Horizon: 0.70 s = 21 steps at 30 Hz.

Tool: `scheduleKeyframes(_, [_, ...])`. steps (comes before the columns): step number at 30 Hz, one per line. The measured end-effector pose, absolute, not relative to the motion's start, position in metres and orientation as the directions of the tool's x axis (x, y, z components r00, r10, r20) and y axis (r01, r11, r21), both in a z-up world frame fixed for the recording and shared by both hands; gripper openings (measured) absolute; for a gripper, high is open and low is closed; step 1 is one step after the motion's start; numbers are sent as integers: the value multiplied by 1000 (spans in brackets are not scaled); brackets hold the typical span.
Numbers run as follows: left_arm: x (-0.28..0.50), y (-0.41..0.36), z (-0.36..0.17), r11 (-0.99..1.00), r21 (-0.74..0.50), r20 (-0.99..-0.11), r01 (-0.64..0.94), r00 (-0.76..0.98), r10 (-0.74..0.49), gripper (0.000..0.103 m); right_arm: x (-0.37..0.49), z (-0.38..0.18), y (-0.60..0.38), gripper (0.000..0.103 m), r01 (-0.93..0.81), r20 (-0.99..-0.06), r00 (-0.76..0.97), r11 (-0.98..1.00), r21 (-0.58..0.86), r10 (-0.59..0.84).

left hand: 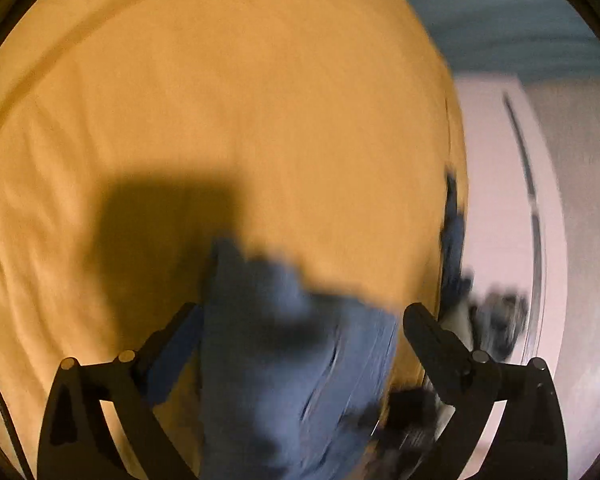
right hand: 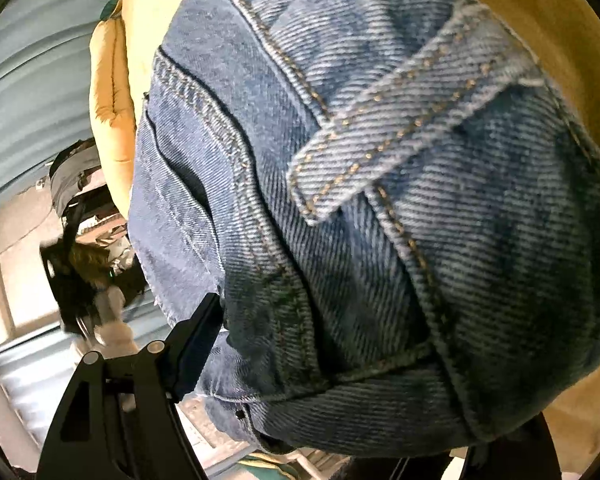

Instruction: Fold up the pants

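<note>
The pants are blue denim jeans. In the left wrist view a bunch of the jeans hangs between the wide-apart fingers of my left gripper, above a yellow sheet; the frame is motion-blurred and I cannot tell whether the fabric is pinched. In the right wrist view the jeans, with a belt loop and seams, fill the frame right in front of my right gripper. Its left finger touches the denim; the right finger is hidden behind the cloth.
The yellow sheet covers the surface under the jeans. A white wall or door and teal surface lie past its right edge. A person and dark gear show at the left of the right wrist view.
</note>
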<state>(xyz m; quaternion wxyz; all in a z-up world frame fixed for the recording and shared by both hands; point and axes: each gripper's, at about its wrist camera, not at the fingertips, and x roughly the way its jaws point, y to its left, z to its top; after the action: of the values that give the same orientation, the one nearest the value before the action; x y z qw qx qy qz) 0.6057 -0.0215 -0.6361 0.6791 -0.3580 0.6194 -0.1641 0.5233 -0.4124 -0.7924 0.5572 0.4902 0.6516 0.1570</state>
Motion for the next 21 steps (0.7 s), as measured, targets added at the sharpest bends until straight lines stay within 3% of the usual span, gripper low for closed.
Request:
scheduleKeyframes(3, [585,-44,-666,740,-640,-761,-207,35,-648,102,521,-785,-422,80,455,-581,127,473,754,804])
scheduleKeyframes(5, [575,-61,-684,726,-656,-737,-204,-32,-675,102,519,-784,-433,80,470,-578,160,454,757,800])
scheduleKeyframes(10, [571,-85,-711,729,-657,-728,-193,-92,-680,101,527,-802,-433,84,501,-528,159,393,771,834])
scheduleKeyframes(11, [573,-85,-707,735,-655,-736,-176,-73,-673,98,531,-801,-429,85,488,-527,162,397,778,834])
scheduleKeyframes(12, [573,-84,-700,739,-656,-741,-154,-54,-669,87,533,-799,-426,85,479,-533,164,405,779,830])
scheduleKeyframes(13, [572,-82,-696,742,-655,-745,-143,-43,-665,75,535,-795,-424,83,467,-544,169,419,779,822])
scheduleKeyframes(15, [568,-76,-686,739,-663,-743,-125,-16,-669,61,533,-788,-423,61,446,-555,189,432,784,810])
scheduleKeyframes(16, [565,-75,-680,745,-659,-748,-107,-10,-663,56,531,-783,-421,58,431,-556,198,438,789,807])
scheduleKeyframes(18, [561,-72,-667,749,-657,-751,-86,-3,-660,52,529,-773,-419,47,416,-551,215,435,799,806])
scheduleKeyframes(21, [562,-72,-647,746,-663,-748,-64,7,-664,48,528,-751,-415,44,384,-551,235,444,810,801])
